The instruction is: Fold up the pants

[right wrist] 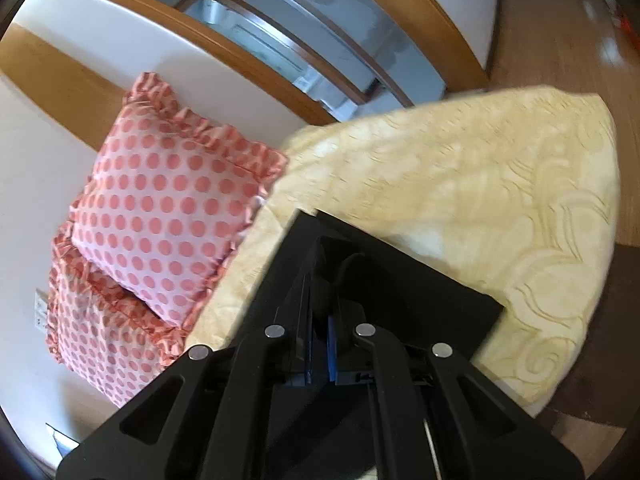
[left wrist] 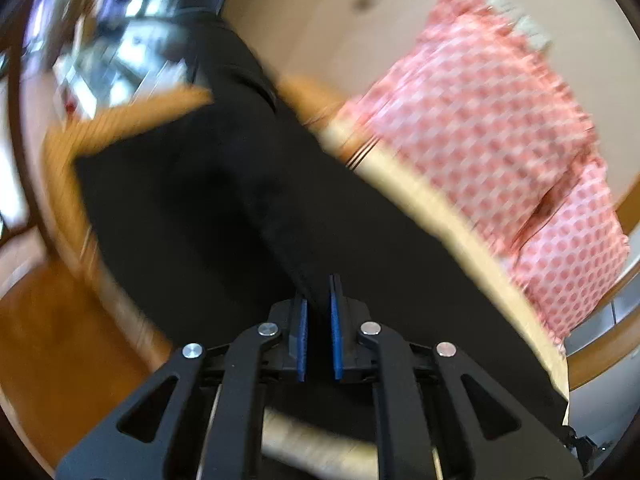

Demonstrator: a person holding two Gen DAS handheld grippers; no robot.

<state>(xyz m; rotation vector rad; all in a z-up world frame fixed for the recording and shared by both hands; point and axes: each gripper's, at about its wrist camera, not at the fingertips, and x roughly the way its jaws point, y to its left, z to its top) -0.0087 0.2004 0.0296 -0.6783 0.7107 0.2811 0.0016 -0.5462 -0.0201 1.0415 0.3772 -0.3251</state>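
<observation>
Cream bedspread (right wrist: 460, 184) below — both tongs (left (left wrist: 319, 320), right (right wrist: 320, 332)) pinch black pants (left wrist: 224, 216).

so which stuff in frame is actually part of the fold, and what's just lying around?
Part of the job:
- black pants
- left gripper, shut on the pants
- right gripper, shut on the pants
- cream bed cover, the surface under the pants

Just lying about:
- two pink polka-dot pillows, stacked beside the bed cover
- wooden headboard

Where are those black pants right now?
The black pants hang pinched in both tongs, left and right, above the cream quilted bed, beside the pink polka-dot pillows.
</observation>
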